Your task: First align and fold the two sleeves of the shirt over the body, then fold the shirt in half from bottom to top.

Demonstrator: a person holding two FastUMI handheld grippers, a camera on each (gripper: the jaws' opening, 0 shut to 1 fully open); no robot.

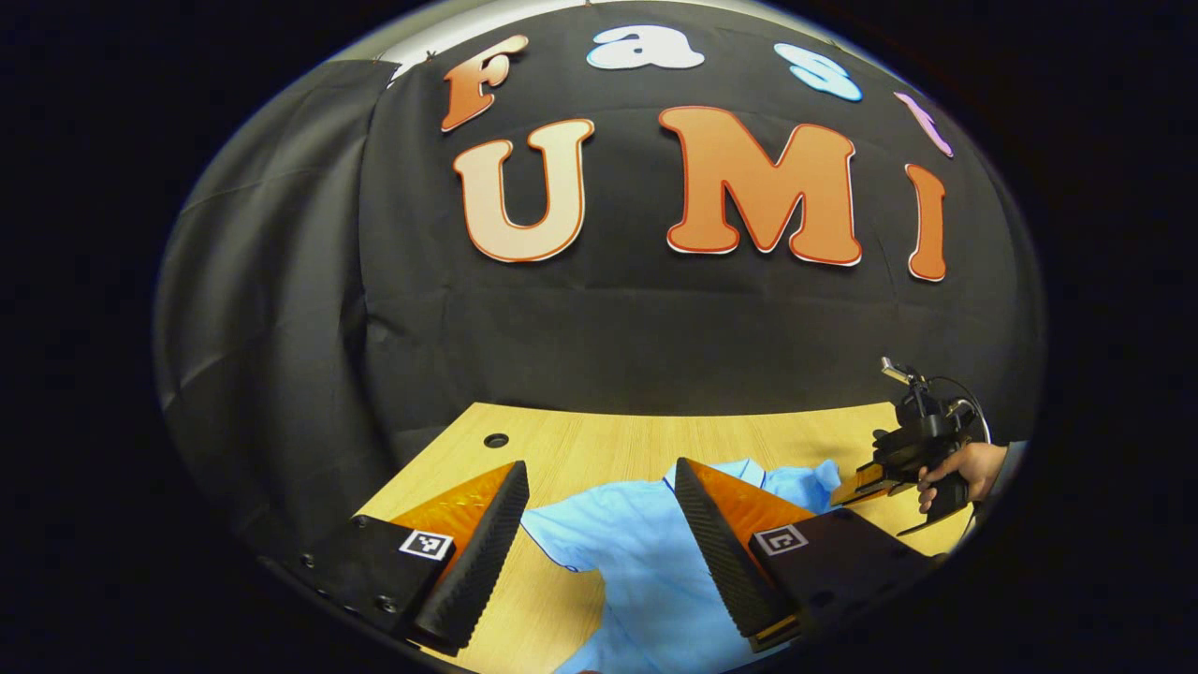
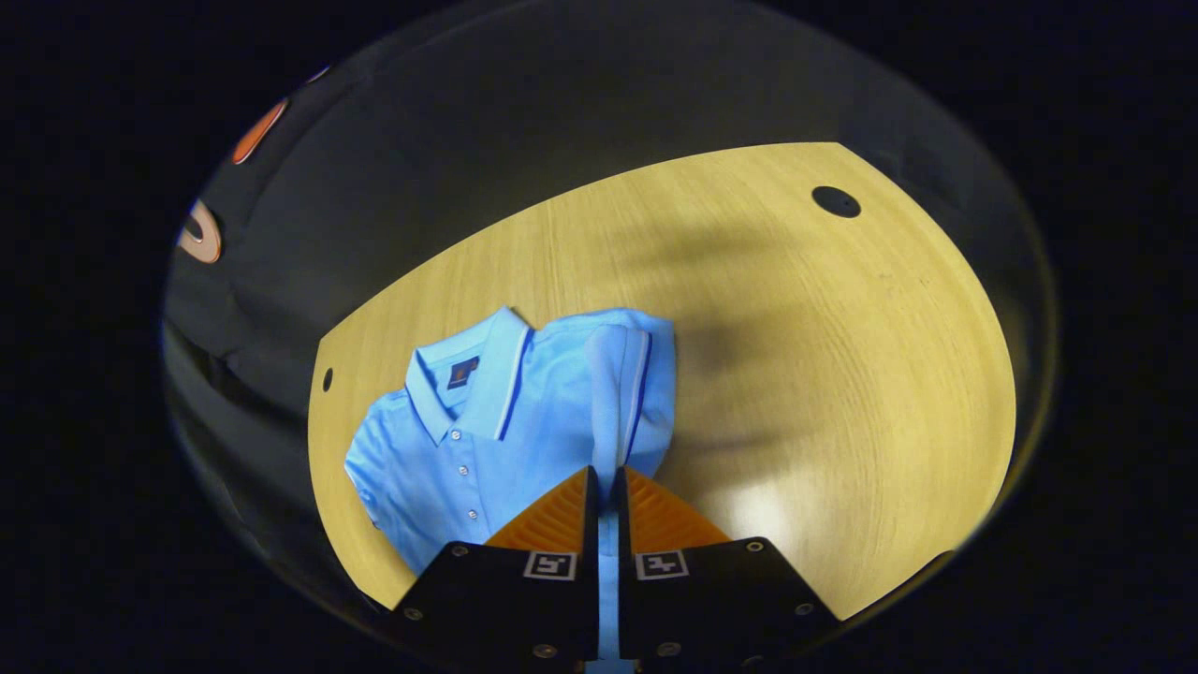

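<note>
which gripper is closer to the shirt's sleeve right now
Right. The right gripper is shut on the sleeve, a strip of it pinched between its fingers. The left gripper hangs open above the shirt, touching nothing.

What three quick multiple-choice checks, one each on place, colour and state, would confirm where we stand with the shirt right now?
1. Where does the shirt lie?
A. on the wooden table
B. on the floor
C. on a chair

2. What colour is the shirt?
A. white
B. light blue
C. red

3. How do the right gripper jaws stand?
A. wide apart
B. closed on a fold of shirt fabric
C. closed on nothing

Answers: 1 A, the cloth is spread on the tabletop; 2 B, the cloth is light blue with darker trim; 3 B, blue cloth runs between the closed fingers.
</note>
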